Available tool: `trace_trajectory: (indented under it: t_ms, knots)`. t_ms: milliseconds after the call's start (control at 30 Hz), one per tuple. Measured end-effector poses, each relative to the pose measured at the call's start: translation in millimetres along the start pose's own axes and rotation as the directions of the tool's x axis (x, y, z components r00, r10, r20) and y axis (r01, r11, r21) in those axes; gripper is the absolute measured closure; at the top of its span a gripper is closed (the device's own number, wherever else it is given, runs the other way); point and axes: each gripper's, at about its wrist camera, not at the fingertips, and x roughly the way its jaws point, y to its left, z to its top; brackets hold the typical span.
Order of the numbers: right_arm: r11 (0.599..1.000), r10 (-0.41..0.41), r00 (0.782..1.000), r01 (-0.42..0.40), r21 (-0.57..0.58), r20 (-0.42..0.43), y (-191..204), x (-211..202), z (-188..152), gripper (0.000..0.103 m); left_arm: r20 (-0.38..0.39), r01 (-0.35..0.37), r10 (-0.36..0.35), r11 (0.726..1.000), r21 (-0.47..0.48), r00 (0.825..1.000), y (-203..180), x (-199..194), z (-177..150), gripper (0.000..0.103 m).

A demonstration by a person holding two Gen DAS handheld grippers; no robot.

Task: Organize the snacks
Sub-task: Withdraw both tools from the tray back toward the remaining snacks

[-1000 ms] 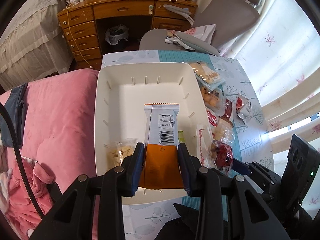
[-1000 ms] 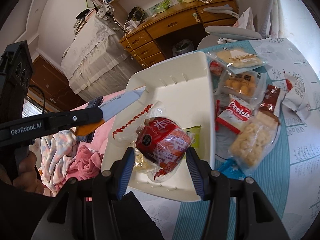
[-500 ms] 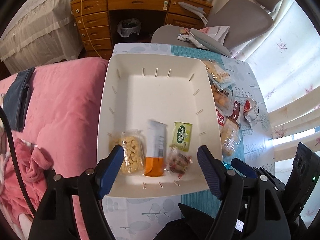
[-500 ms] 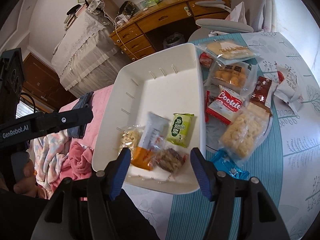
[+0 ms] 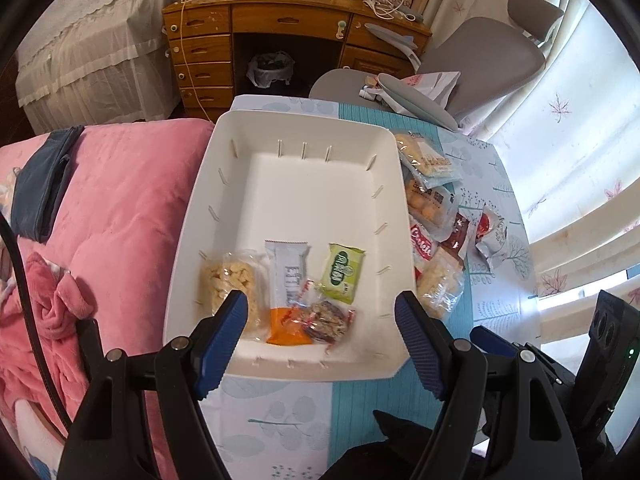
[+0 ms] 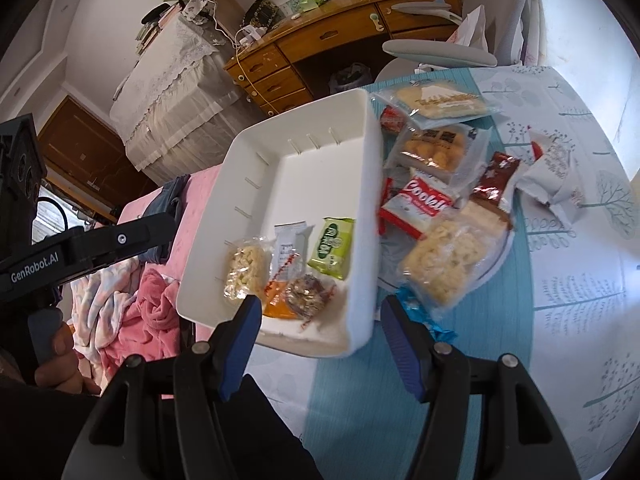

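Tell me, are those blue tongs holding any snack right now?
No. Both the left tongs and the right tongs are open and empty, above the near end of the white tray, where four snacks lie.

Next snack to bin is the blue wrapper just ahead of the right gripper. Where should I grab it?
Take the blue wrapper by its free crimped end, coming from above on its near side; its far end is tucked under the clear puffed-snack bag.
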Motion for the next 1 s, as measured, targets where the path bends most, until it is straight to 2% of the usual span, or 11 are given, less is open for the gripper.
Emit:
trace_trajectory:
  t_ms: [367,633,767,1000]
  knots:
    - [0.993,0.006,0.999,-0.01,-0.115,-0.038,-60,-48,3,0.04,0.038,-0.022,0.028,0.989,-0.143,0.999,-64,-9,-34,0.026]
    - [0.98,-0.021,0.998,0.009,-0.198,-0.055,-111,-78,2,0.04,0.064,-0.03,0.044,0.977,-0.21,0.997,-116,-1,-65,0.026]
    - [0.966,-0.073,0.997,0.061,-0.25,-0.04,-135,-89,1,0.036,0.066,-0.028,0.044,0.974,-0.224,0.997,-135,6,-79,0.025]
    - [0.962,-0.126,0.992,0.117,-0.246,-0.021,-166,-96,2,0.025,0.018,-0.061,0.067,0.972,-0.227,0.998,-150,24,-102,0.02]
